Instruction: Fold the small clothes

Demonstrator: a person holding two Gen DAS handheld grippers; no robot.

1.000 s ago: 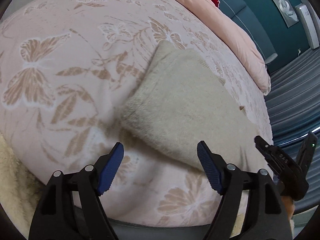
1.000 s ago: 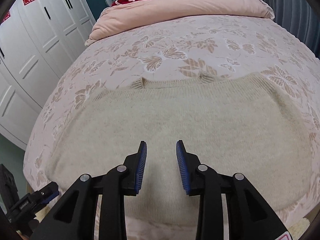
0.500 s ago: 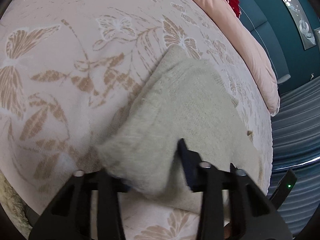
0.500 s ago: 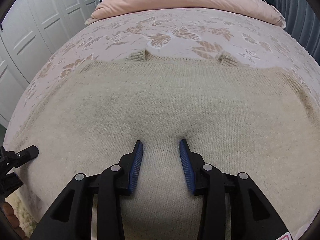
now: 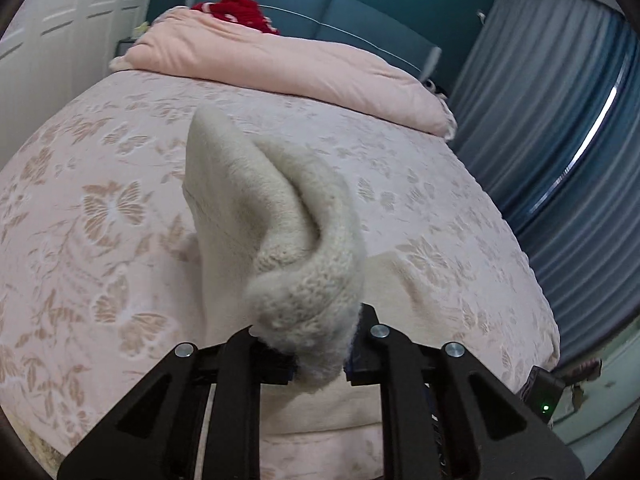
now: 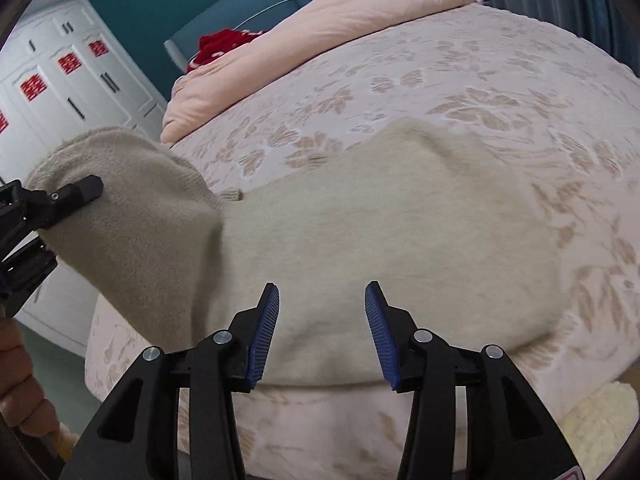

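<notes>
- Since half a second ago, your left tool [image 5: 320,364] has risen from the bed [image 5: 100,208], carrying the left end of the cream sweater [image 6: 400,232] up with it; your right tool [image 6: 318,332] has stayed low over the near hem with about the same gap.
- Left tool state: pressed together on a bunched corner of the sweater. The knit bulges out above the black arms and hides the blue pads.
- Right tool state: spread, with the blue pads [image 6: 264,332] apart and holding nothing. Whether the tips touch the knit cannot be told.
- Sweater location: most of the garment lies flat on the floral bed cover, near the front edge. Only the left portion is raised, draping from your left tool down to the flat part.
- Reason for this hold: judged from the task, the lifted end is ready to be carried across the body for a fold, while the rest stays on the bed as the base.
- Orientation: the long axis runs left to right across the bed, parallel to the near edge. The pink duvet [image 5: 288,68] lies well beyond it.
</notes>
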